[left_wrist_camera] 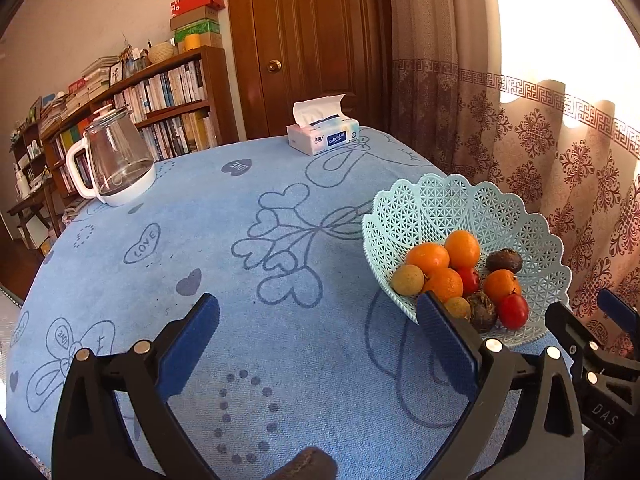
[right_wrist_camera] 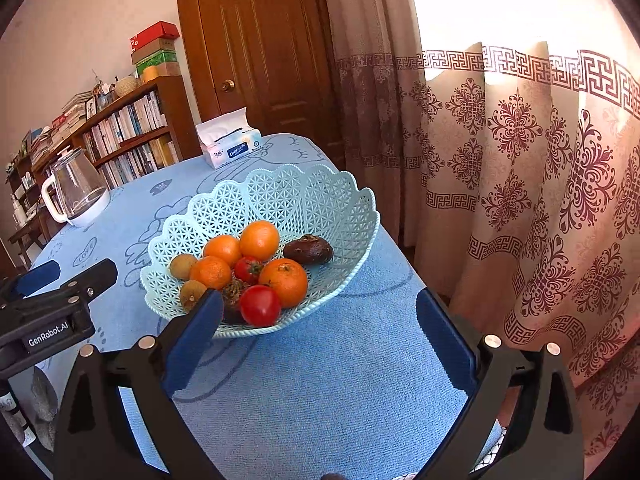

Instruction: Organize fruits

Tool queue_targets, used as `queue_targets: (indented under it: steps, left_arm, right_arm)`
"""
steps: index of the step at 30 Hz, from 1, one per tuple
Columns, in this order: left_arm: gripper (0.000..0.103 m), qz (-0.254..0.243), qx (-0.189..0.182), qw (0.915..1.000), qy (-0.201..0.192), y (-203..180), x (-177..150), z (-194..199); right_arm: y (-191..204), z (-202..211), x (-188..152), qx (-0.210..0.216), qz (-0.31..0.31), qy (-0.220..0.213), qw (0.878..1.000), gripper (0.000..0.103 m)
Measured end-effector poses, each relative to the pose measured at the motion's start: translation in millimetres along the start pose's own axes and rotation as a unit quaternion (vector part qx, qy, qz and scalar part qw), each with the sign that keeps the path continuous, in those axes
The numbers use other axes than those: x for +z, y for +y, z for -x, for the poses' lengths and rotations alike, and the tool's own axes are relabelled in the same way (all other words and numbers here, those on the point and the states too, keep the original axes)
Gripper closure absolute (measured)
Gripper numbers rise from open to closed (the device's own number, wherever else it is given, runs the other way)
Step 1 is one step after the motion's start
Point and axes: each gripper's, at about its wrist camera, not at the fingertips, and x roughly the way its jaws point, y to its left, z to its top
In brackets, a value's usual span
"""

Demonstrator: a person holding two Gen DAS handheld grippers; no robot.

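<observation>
"GenRobot.AI" on the left claw [right_wrist_camera: 64,276]; "LOVE" on the tablecloth [left_wrist_camera: 141,243].

Fruit-filled basket [left_wrist_camera: 460,204] beside spread left gripper [left_wrist_camera: 320,324]

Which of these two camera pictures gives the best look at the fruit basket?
The right wrist view: the basket sits near the middle, its whole scalloped rim showing, only the near edge hidden behind a blue finger. In the left wrist view the basket sits off to the right, and a finger covers part of its near side and some fruit.
</observation>
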Motion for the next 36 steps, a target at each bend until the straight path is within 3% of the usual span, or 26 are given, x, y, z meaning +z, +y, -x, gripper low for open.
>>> queue_targets:
  steps: [10,36]
  left_arm:
    - [0.005,-0.003,0.008,1.0,-0.001,1,-4,-1]
    - [0.005,-0.028,0.005,0.9996,-0.002,-14,-8,-5]
  right_arm:
    - [14,1,-4,-0.01,0.032,-0.009,0.999,0.004]
    - [17,2,-6,-0.03,0.043,-0.019,0.998,0.004]
